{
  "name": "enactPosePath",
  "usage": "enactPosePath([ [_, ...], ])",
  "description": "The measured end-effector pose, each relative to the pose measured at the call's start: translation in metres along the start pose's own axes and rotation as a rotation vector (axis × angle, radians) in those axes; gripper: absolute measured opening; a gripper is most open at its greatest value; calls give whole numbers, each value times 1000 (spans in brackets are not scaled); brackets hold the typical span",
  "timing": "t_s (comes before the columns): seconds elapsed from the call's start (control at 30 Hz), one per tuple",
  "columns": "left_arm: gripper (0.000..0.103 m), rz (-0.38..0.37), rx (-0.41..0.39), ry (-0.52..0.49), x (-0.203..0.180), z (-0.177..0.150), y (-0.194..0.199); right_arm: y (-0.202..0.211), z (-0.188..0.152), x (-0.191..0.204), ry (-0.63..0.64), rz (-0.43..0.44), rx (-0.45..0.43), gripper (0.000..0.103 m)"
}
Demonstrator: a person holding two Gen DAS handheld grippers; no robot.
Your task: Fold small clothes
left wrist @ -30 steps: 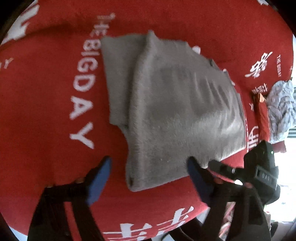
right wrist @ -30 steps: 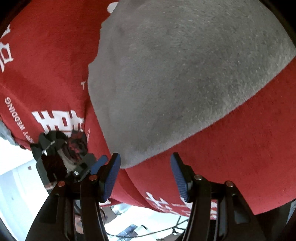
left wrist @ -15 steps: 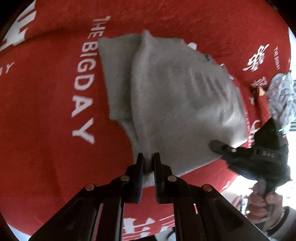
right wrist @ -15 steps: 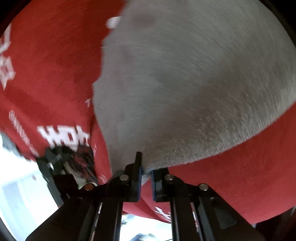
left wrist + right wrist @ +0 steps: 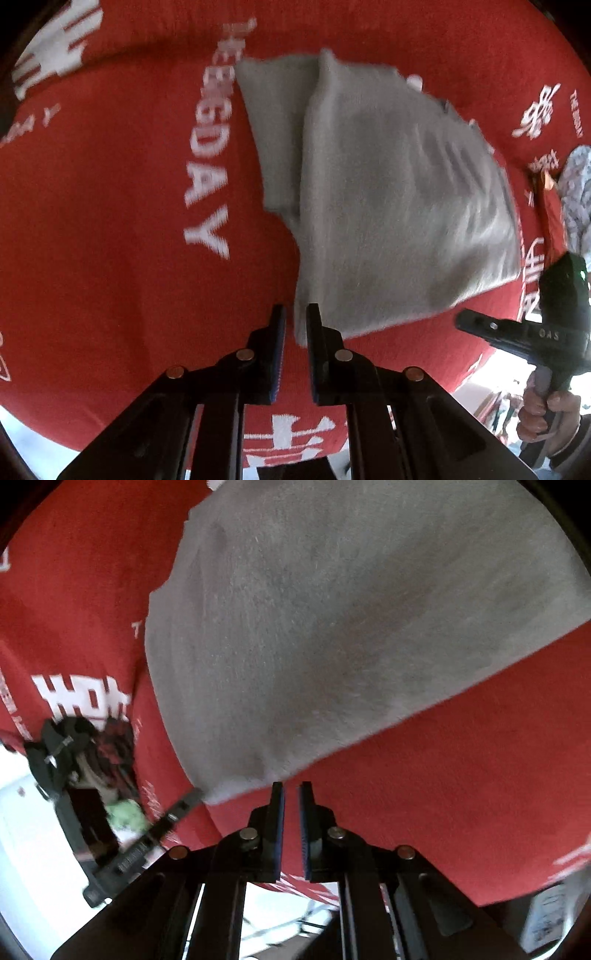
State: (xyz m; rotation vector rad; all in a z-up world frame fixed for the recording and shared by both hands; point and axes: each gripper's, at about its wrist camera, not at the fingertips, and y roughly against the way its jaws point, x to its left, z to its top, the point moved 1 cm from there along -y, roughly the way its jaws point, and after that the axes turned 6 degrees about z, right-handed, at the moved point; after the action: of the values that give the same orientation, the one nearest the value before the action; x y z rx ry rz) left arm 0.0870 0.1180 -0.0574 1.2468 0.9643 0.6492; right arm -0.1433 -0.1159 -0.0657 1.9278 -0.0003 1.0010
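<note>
**Both tools pinching the grey cloth**

My left tool [image 5: 295,325] is closed on the near corner of the grey cloth [image 5: 388,206], lying on the red counter cover [image 5: 110,221]. My right tool [image 5: 291,801] looks nearly closed at the cloth's near edge; whether it grips, I cannot tell.

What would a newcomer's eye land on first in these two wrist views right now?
The grey garment, partly folded, sprawls across the bright red cloth with white lettering and fills most of both views. Next come the black grippers: the left gripper is pinched on the garment's near corner, and the right gripper sits nearly closed at its near edge, though whether it holds fabric is unclear.
</note>
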Motion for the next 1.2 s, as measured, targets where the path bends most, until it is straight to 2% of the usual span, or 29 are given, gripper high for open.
enactPosePath([
  [0.07, 11, -5, -47, 3, 1, 14, 10, 21, 6, 7, 59, -25, -49, 9],
  [0.2, 12, 6, -112, -7, -13, 50, 12, 72, 35, 6, 127, -140, -199, 9],
  [0.43, 12, 32, -155, -30, -42, 99, -10, 125, 83, -41, -24, -239, -374, 9],
  [0.63, 12, 105, -122, -3, -36, 117, -42, 129, 96, -72, -86, -278, -388, 9],
  [0.8, 12, 89, -127, -11, -29, 113, -43, 129, 92, -91, -130, -210, -394, 9],
  [1.0, 12, 90, -143, -18, -29, 107, -32, 138, 85, -93, -163, -228, -401, 9],
  [1.07, 12, 89, -147, -29, -30, 102, -28, 139, 83, -91, -166, -237, -398, 15],
  [1.13, 12, 91, -145, -37, -30, 97, -25, 140, 79, -87, -158, -242, -397, 36],
  [1.2, 12, 97, -144, -42, -28, 92, -23, 139, 74, -79, -139, -248, -396, 41],
])
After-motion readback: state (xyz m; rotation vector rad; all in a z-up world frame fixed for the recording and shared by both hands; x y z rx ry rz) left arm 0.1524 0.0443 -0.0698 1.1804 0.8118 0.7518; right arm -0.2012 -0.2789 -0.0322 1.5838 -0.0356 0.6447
